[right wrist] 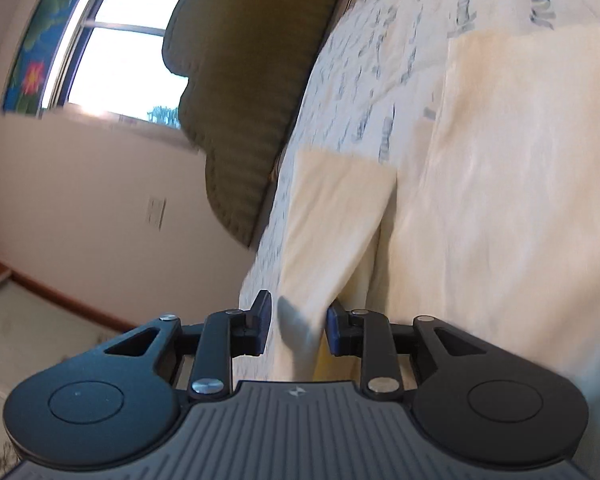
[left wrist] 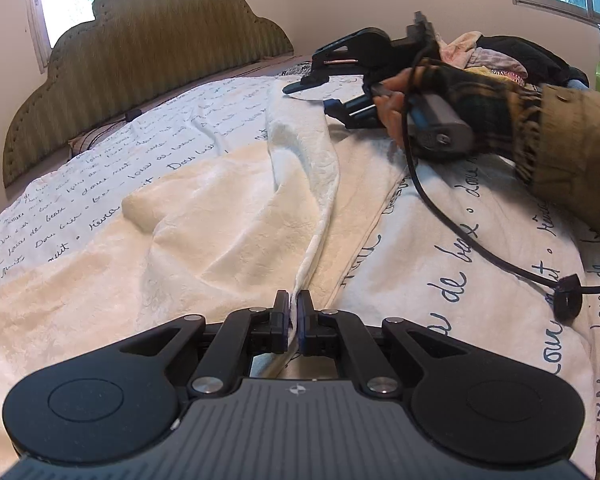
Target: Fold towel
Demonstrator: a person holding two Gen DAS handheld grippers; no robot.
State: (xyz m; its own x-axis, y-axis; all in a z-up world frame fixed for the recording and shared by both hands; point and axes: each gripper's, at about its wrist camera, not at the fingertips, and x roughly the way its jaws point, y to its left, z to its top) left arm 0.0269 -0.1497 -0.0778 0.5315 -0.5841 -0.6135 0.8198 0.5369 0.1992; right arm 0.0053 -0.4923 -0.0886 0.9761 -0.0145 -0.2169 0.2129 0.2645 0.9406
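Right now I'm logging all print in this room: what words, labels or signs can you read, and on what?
"de beax", "dous", "nuit": cursive script printed over the bedspread; the rest is too warped or small to read.
Small emblem on the left gripper: a mark, no letters.
Towel: none.
Right wrist view: script blurred, unreadable.

Both grippers: black plastic linkage arms w/ silver screws, round side discs, ribbed grey base plate w/ small logo, blue pads (right wrist: 265,312). Black cable (left wrist: 452,224) trails. Person: dark plaid fingerless glove (left wrist: 480,96), olive-tan jacket sleeve (left wrist: 576,152), snap button.
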